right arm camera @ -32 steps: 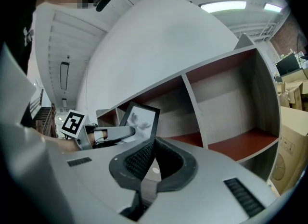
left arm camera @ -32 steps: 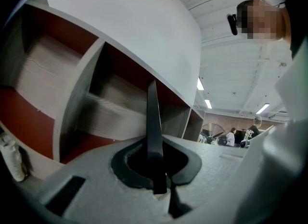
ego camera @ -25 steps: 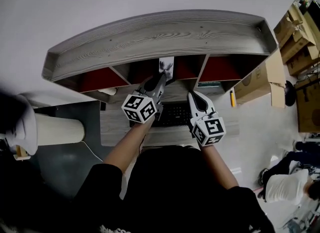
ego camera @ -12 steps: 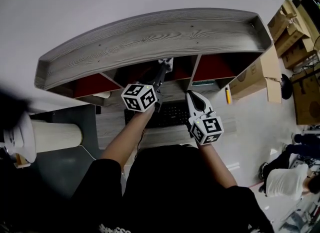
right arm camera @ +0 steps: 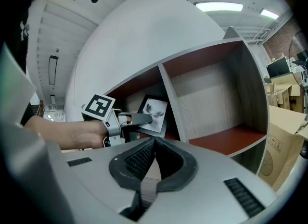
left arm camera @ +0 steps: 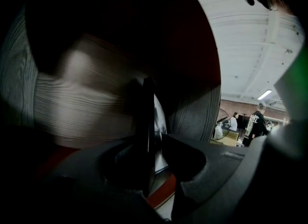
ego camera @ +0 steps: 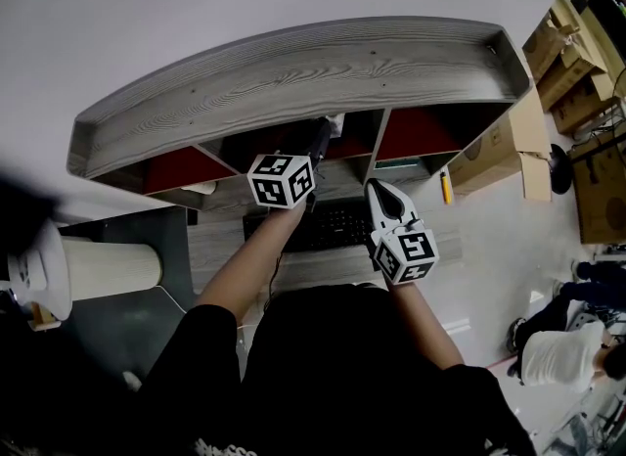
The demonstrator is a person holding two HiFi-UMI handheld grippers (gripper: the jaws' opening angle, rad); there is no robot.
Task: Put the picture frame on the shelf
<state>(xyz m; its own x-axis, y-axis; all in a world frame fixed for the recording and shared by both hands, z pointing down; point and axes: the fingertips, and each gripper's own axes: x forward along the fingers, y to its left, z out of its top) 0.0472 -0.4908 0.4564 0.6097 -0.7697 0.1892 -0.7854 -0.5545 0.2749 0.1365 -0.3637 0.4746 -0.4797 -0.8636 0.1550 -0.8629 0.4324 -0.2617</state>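
Left gripper reaches into a middle compartment of the grey wooden shelf. Its jaws have just been opening and stand partly apart around the picture frame, which shows edge-on between them. The black frame, carrying a grey-toned print, stands on the compartment's red floor, just beside the shelf's partition. Whether it leans on that partition or the back wall cannot be told. Right gripper hangs in front of the shelf, its jaws pressed together on nothing.

The hazard from here looks to be the withdrawal. One jaw lies across the frame's face, and a pad dragging as the gripper backs out of the shelf could pull the frame forward and topple it off the front edge. Without a proper lean it could also fall flat.

No brand or lettering can be read. The grippers' cubes bear only black-and-white square markers, and print on the cardboard boxes beside the shelf is too small.
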